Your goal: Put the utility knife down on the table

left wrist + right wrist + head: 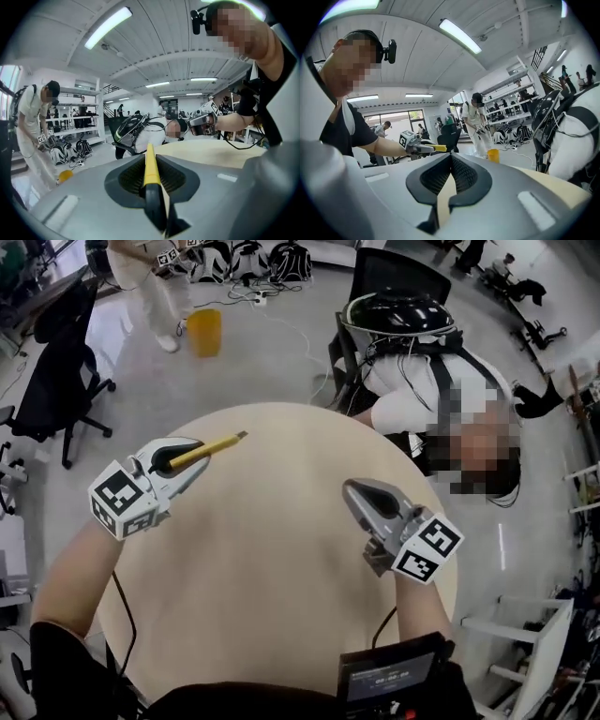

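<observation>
A yellow utility knife with a black rear end (220, 443) is held above the left side of the round beige table (281, 549). My left gripper (192, 457) is shut on it, and its blade end points up and to the right. In the left gripper view the knife (150, 166) runs straight out between the dark pads. My right gripper (354, 491) hovers over the table's right side with its jaws closed and nothing between them. From the right gripper view, the left gripper (423, 148) and the knife (438, 148) show across the table.
Just beyond the table's far right edge a person in white (422, 381) leans by a black chair. A yellow bin (204, 332) and another person's legs (159, 296) are on the floor behind. A black office chair (56, 371) stands left and a white rack (534, 634) right.
</observation>
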